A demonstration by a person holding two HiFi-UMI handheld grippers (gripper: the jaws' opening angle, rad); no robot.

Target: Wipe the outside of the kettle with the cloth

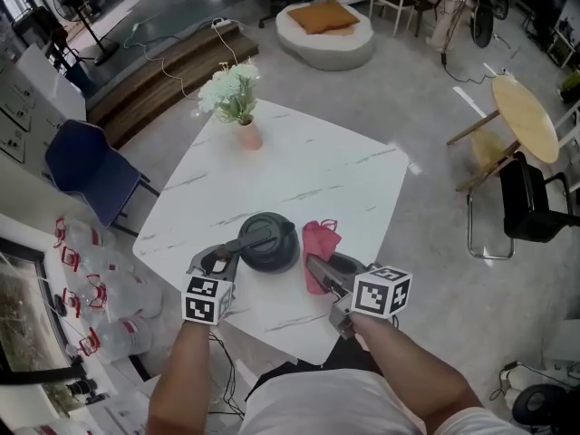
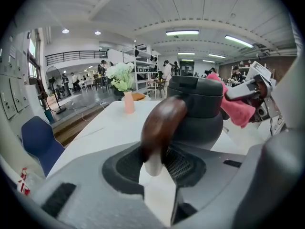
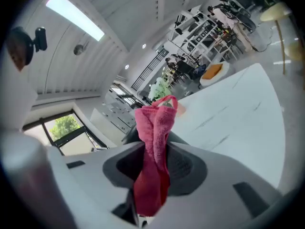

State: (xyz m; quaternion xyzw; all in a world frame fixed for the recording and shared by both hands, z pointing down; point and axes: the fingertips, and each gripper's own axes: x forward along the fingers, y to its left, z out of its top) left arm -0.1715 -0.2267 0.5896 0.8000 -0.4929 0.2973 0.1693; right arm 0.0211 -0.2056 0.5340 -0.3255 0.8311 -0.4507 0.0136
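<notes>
Head view shows a dark grey kettle (image 1: 268,241) standing near the front edge of the white marble table (image 1: 299,166), with a gripper on either side of it. The left gripper (image 1: 225,259) comes in from the kettle's left, and in the left gripper view its jaws are closed on the curved brown handle (image 2: 159,123). The handle sits between the pads with no gap, so this hand is steadying the kettle.

The right gripper (image 1: 317,268) holds the pink cloth (image 1: 319,241). In the right gripper view the fabric is pinched between narrow jaws, bunched into a fold that stands up past the fingertips with a short tail hanging below. The cloth is raised just beside the kettle's right flank, near the shoulder of the body. Whether it actually touches the wall I cannot tell.

My judgement is that the wiping step is in hand, at the start of a stroke or between strokes, with cloth and kettle both secured and brought together. The next move calls for pressing the free fold flat against the outer wall and drawing it around or down the curve. Only a small wad sticks out, so the right hand must angle in to keep its hard fingertips off the kettle. The left grip has to resist the sideways push so the kettle neither slides nor tips.
</notes>
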